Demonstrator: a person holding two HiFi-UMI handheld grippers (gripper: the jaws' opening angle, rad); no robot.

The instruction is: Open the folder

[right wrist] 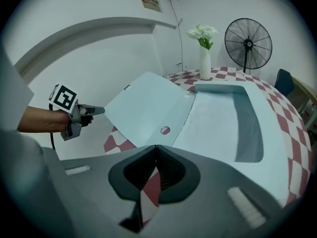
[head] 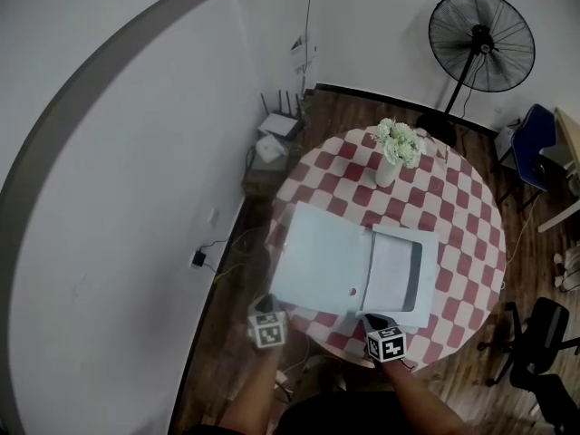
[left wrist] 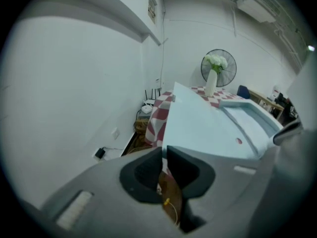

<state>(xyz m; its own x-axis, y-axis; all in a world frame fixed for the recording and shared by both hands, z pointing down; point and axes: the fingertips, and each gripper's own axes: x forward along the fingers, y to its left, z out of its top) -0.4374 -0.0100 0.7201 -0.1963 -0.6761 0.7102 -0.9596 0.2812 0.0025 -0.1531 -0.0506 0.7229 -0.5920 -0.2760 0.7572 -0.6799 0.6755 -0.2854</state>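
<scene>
A pale blue folder (head: 317,254) lies open on the round table with the red-and-white checked cloth (head: 471,216). Its cover (right wrist: 148,108) spreads out to the left, past the table's edge, and white sheets (head: 403,270) fill the right half. My left gripper (head: 270,301) is at the cover's near left corner (left wrist: 171,150). A thin gap shows between its jaws, and the corner sits just at their tips. The right gripper view also shows the left gripper (right wrist: 100,110) tip to tip with that corner. My right gripper (head: 373,319) is shut at the folder's near edge by the spine (right wrist: 190,108), with nothing seen between its jaws.
At the table's far side stands a white vase of white flowers (head: 391,152). A black standing fan (head: 480,39) is behind the table. A low stand with a router (head: 276,132) sits by the wall on the left. A black office chair (head: 544,356) is at the lower right.
</scene>
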